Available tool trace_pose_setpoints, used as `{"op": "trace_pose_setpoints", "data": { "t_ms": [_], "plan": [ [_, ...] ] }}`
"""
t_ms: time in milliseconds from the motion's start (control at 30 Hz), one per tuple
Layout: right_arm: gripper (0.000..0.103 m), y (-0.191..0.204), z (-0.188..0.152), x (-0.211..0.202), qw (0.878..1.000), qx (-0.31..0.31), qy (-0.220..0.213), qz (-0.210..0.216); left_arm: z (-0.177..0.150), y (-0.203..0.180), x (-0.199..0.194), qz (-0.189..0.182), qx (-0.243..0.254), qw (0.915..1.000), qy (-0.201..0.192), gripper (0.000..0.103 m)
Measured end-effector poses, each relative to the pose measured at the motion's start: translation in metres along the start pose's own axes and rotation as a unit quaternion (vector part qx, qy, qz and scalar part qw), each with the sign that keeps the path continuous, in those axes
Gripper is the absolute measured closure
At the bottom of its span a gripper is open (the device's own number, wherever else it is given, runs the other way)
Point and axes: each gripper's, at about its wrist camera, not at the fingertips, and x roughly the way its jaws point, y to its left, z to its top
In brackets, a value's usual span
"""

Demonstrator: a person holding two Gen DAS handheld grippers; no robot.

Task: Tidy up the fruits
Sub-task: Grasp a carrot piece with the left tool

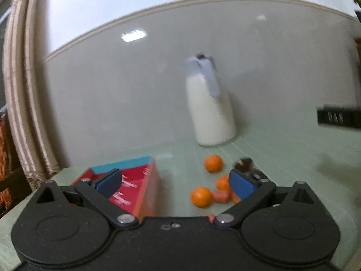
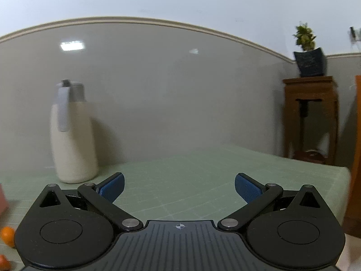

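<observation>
The bench (image 2: 180,169), covered in a pale green gridded mat, carries everything, and the tall cream jug (image 1: 211,110) with its grey lid serves as the landmark. In front of the jug and to its left lies a red box (image 1: 135,185) with a blue edge, its lid face tilted up. In front of the jug and slightly to its right sits a loose cluster of small oranges: one (image 1: 213,163) nearest the jug, another (image 1: 200,196) nearer the camera, a third (image 1: 222,182) partly hidden behind a blue pad, plus a pinkish piece (too blurred to name) touching them.

The left hand-held gripper (image 1: 174,184) hovers in front of the cluster, jaws spread wide and holding nothing. The right hand-held gripper (image 2: 179,186) is also wide and empty, over bare mat to the right of the jug.

The oranges look light, firm and round, so likely to roll. I would close the pads across the widest part of one fruit, gently, so as not to bruise the skin.
</observation>
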Motion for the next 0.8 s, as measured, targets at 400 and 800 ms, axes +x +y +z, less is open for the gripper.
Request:
{"op": "trace_pose_setpoints", "data": {
  "t_ms": [400,800],
  "plan": [
    [0.0,-0.018,0.01,0.007,1.0,0.022,0.009,-0.007,-0.019,-0.017,0.043,-0.053,-0.035,0.9895,0.129,0.046],
    [0.0,-0.02,0.009,0.005,1.0,0.023,0.015,0.014,-0.024,-0.013,0.043,-0.077,-0.065,0.9848,0.141,0.09]
  ]
}}
